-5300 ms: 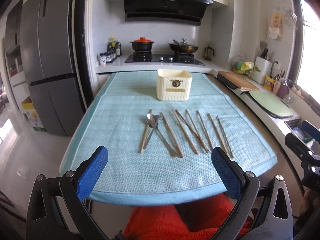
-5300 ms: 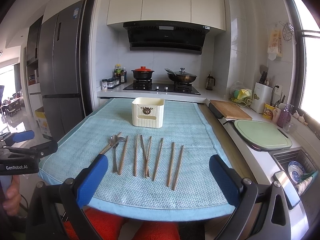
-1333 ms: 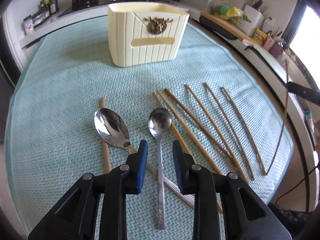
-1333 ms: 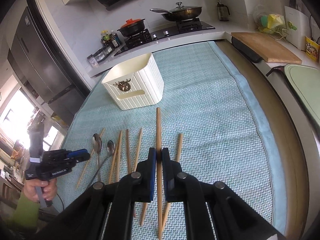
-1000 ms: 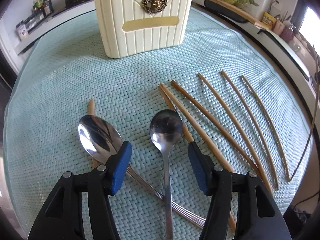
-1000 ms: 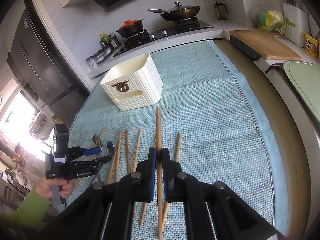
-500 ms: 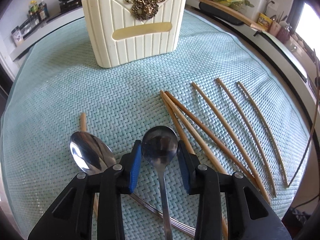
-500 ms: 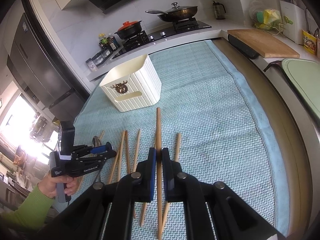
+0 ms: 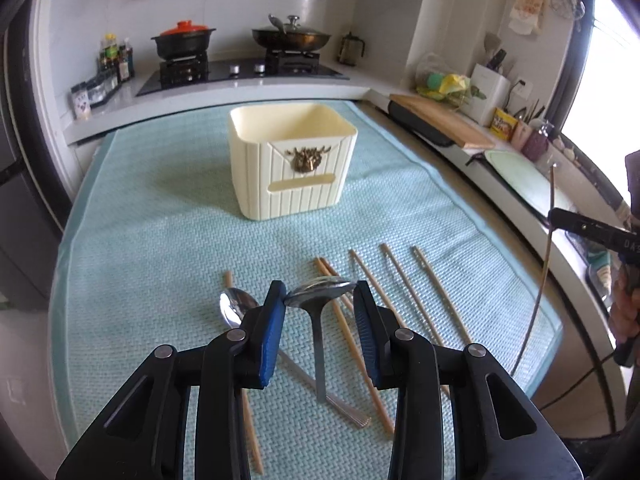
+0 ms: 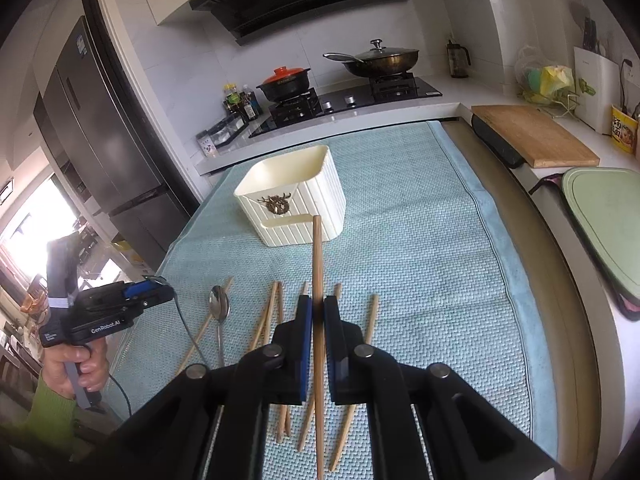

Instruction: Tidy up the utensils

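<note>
My left gripper (image 9: 320, 300) is shut on the bowl of a steel spoon (image 9: 320, 298) and holds it lifted above the teal mat, handle hanging down. A second spoon (image 9: 236, 310) lies on the mat to its left. Several wooden chopsticks (image 9: 400, 280) lie in a row on the mat. The cream utensil holder (image 9: 292, 160) stands upright and open-topped beyond them. My right gripper (image 10: 318, 312) is shut on one chopstick (image 10: 317, 264), which points toward the holder (image 10: 296, 200). The left gripper (image 10: 132, 304) also shows at the left of the right wrist view.
The teal mat (image 9: 160, 232) covers the counter. A stove with a red-lidded pot (image 9: 184, 40) and a wok (image 9: 292, 36) stands behind. A wooden cutting board (image 10: 532, 132) and a green board (image 10: 608, 220) lie on the right. A fridge (image 10: 100, 140) stands on the left.
My left gripper has closed on the spoon's bowl and lifted it off the mat, tilting up so the holder comes into view. My right gripper still holds its chopstick, raised a little.
</note>
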